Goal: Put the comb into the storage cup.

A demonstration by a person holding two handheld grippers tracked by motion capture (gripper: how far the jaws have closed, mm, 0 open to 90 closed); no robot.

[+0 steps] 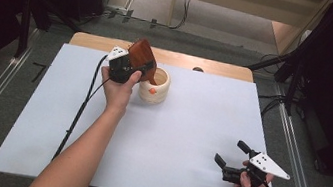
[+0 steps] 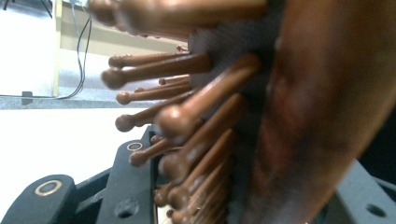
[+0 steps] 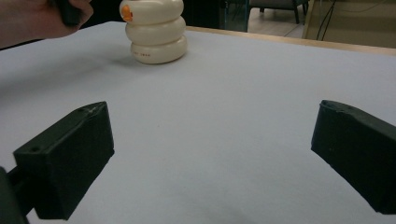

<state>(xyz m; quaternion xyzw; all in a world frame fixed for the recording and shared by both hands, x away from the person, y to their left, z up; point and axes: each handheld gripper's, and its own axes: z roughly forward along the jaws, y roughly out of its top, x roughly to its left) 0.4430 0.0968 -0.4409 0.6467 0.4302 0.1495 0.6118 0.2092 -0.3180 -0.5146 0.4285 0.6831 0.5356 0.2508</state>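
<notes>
two grippers are at work, and the left gripper [image 1: 133,70] carries the load: its jaws are clamped on a brown wooden hairbrush [image 1: 142,55], which the left gripper view shows from very close, the round-tipped pins [image 2: 180,119] standing out from the pad and the dark jaw bodies low in the picture. in the high view the brush is held tilted above the far middle of the white table cover [image 1: 167,139], its head up and away from the person, its handle end angled down to the mouth of the cream ribbed cup [image 1: 155,85]; whether the handle tip already touches the inside i cannot tell. the cup stands upright just beside the left hand [image 1: 117,88], with a small orange mark on its side, and the right gripper view shows it as three stacked rounded rings [image 3: 156,32]. the step in hand looks like standing the brush in the cup. to do it well, i would swing the brush nearer upright so the handle points straight down the opening, lower it slowly along the middle, and let go only once the handle rests on the bottom and the head leans on the rim; a sideways push on a light cup could tip or slide it. the right gripper [image 1: 233,161] rests near the table's near right corner, well apart, jaws wide open and holding nothing; it could steady the cup if needed.
</notes>
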